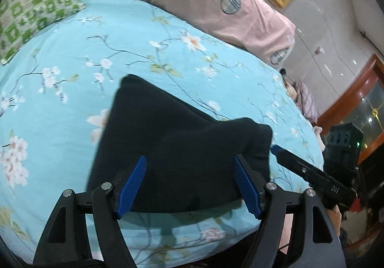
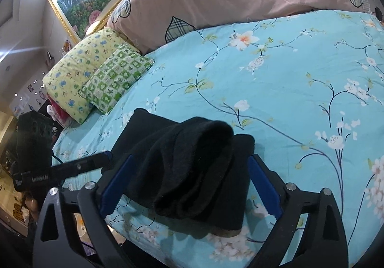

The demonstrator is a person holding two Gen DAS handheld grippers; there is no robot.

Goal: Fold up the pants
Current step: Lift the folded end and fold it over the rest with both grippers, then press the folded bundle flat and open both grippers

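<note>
Folded black pants [image 1: 172, 148] lie on the bed [image 1: 72, 56], long axis running away from its near edge. Left tool [image 1: 189, 184] and right tool [image 2: 189, 186] both spread wide, grasping nothing.

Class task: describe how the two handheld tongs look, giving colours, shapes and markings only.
Both tongs, left and right, have black angular frames with triangular cut-outs and silver round bolts. Each finger carries a blue ribbed pad. Small white lettering, unreadable, marks a finger's side.

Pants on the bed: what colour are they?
Plain black pants, with no pattern visible; the right wrist view shows them best.
</note>
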